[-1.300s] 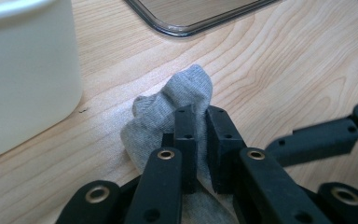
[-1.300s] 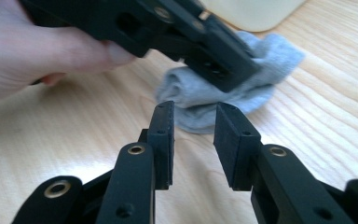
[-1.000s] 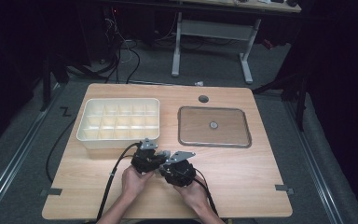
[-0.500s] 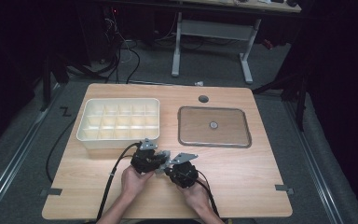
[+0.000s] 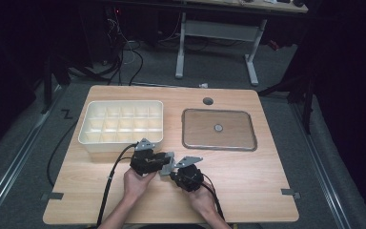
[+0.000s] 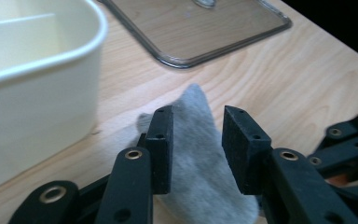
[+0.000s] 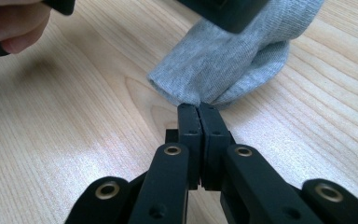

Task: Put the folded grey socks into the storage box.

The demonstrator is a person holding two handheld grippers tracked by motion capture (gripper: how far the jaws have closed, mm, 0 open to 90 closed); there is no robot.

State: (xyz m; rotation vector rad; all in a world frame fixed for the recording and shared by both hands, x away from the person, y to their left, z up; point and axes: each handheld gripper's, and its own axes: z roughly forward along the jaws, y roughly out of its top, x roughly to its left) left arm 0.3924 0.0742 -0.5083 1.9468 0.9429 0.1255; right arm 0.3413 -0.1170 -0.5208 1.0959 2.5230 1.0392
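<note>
A small grey sock [image 6: 200, 158] lies on the wooden table [image 5: 248, 181] near its front edge, between my two grippers. My left gripper [image 6: 198, 119] straddles it. Its jaws have just been opening, and the pads stand apart from the fabric on both sides. My right gripper [image 7: 198, 108] is shut on the sock's [image 7: 233, 56] near edge, pinching a fold at its tips. In the high view the left gripper [image 5: 166, 164] points right and the right gripper [image 5: 172, 172] points left, tips almost meeting over the sock [image 5: 167, 163].
A white compartment box [image 5: 121, 121] stands just behind the left hand, its wall [image 6: 32, 84] close to the left jaw. A clear rectangular lid [image 5: 219, 129] with a centre knob lies flat at the back right. Cables trail off the front edge.
Both hands keep their place near the front edge, with the sock still between the grippers; nothing else has visibly moved.
</note>
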